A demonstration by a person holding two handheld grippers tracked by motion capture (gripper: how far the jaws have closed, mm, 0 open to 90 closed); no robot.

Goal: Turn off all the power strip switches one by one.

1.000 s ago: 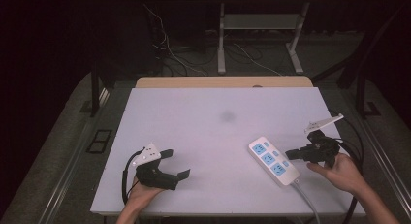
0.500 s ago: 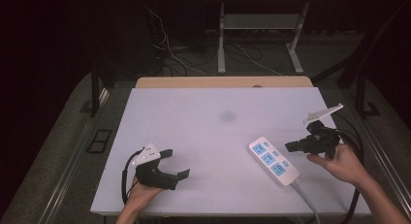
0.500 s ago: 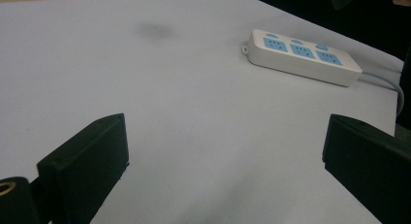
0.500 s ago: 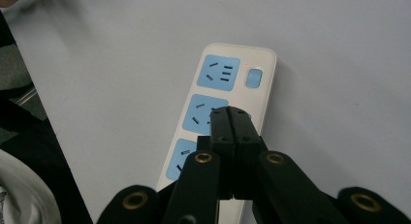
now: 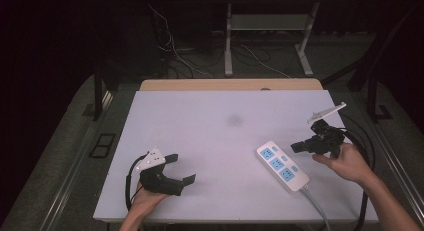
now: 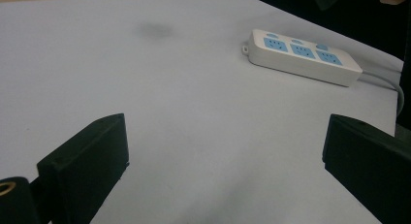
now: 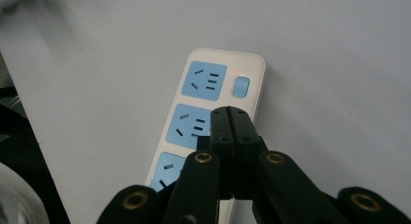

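place: lab or test room | signs: bare white counter, loose cables on dark floor, metal stand legs behind

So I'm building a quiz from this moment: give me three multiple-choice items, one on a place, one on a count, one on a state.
1. Where does the power strip lie?
A. table's left
B. table's right
C. far edge

2. How many blue sockets does it have?
A. two
B. three
C. five

3. How do the right gripper jaws stand?
A. shut
B. wide open
C. clamped on the cable

Answers:
1 B, it lies beside the right gripper in the high view.
2 B, three blue panels show in the left gripper view.
3 A, the jaws meet with nothing between.
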